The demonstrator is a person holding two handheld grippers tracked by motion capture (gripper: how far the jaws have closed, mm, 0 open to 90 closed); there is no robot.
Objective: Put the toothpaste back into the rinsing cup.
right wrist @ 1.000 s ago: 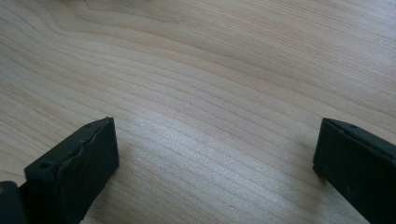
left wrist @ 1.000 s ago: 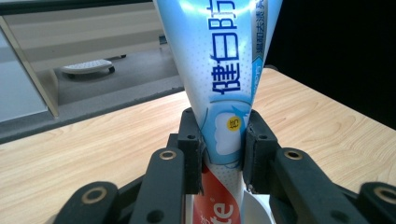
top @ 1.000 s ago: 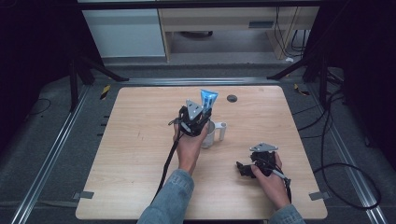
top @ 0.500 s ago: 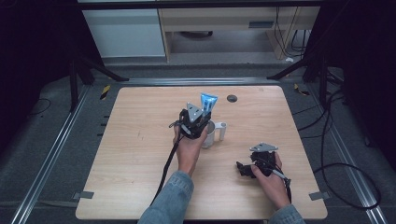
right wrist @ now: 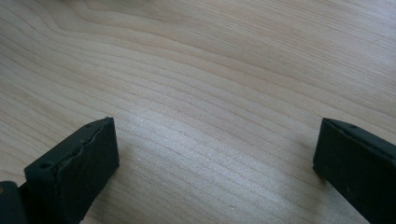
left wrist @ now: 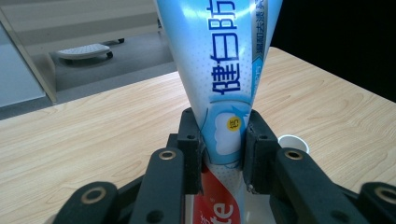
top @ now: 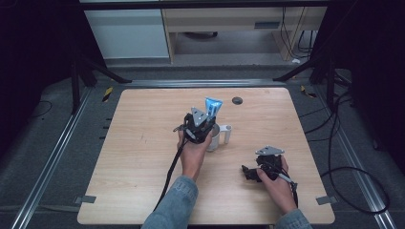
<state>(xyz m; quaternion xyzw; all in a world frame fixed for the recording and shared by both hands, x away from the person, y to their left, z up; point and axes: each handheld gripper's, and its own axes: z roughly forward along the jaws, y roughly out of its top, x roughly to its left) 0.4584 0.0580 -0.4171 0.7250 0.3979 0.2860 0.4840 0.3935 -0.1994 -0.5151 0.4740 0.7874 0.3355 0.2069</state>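
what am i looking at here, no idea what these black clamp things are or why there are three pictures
A person sits at a wooden table holding a hand-operated gripper in each hand; no robot arm is involved. The high view looks down from above the table. The other two pictures come from small cameras riding on each gripper, looking along its black fingers.

The left gripper is shut on a blue and white toothpaste tube, held upright; its fingers press the tube from both sides. Just beside it stands a white cup with a handle. The right gripper is open, holds nothing and sits low over bare wood. A small dark round spot lies near the far edge.
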